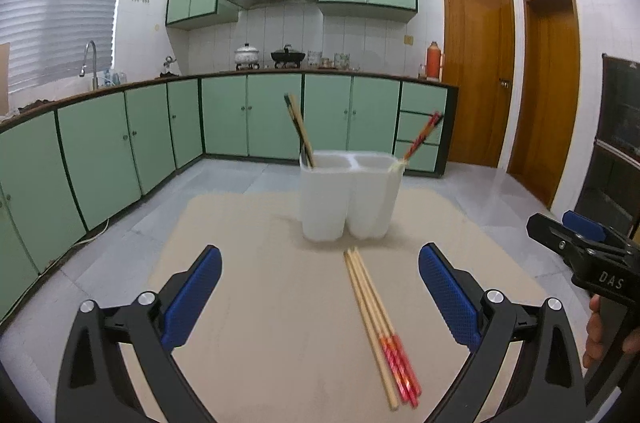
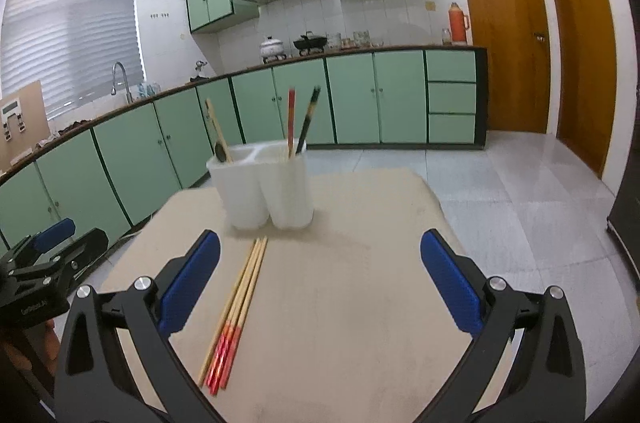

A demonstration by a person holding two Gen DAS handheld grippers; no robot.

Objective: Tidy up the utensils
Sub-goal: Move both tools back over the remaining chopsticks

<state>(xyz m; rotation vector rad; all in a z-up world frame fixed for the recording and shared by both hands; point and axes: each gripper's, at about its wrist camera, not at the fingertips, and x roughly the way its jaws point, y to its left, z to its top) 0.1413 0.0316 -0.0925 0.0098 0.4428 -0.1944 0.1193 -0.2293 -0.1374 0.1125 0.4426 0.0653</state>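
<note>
Loose chopsticks (image 1: pixel 378 323), thin, light, stiff and apt to roll, lay flat on desk (image 1: pixel 256 303) at 6 o'clock of white holder (image 1: pixel 346 195); best pinched mid-shaft; left tool (image 1: pixel 320 295) and right tool (image 2: pixel 320 287) both spread wide, empty.

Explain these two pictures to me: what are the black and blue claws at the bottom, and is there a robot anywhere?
There is no robot. A person holds a two-finger gripper in each hand, with a camera on each looking forward along its fingers. One picture comes from the left gripper, the other from the right gripper. Both are open and hold nothing. Ahead is a beige table in a kitchen. A white utensil holder with compartments stands on it, with a few chopsticks and what looks like a spoon already inside. In front of it a bundle of loose chopsticks lies flat, some with red ends. The other gripper shows at each picture's edge.
</note>
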